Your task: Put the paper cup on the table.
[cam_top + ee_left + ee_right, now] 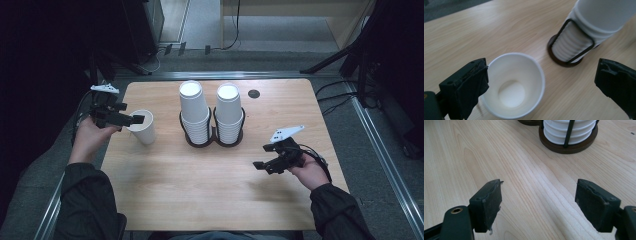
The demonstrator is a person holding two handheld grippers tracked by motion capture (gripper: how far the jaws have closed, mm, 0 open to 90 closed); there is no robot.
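Near right, the right gripper [264, 162] hovers over bare table [200, 190], jaws apart. Farther left, the left gripper [136, 119], jaws spread, sits at the upright paper cup [142, 127], left of the stacked cups [194, 115].

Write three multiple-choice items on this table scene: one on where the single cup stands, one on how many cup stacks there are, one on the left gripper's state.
1. Where does the single cup stand?
A. left of the stacks
B. right of the stacks
C. on top of a stack

2. How many cup stacks sit in the black holder?
A. one
B. two
C. four

3. How is the left gripper?
A. shut on the cup
B. shut on nothing
C. open around the cup

Answers: 1 A, it stands upright near the table's left edge. 2 B, two white upturned stacks stand side by side. 3 C, one jaw is by the rim, the other well clear.
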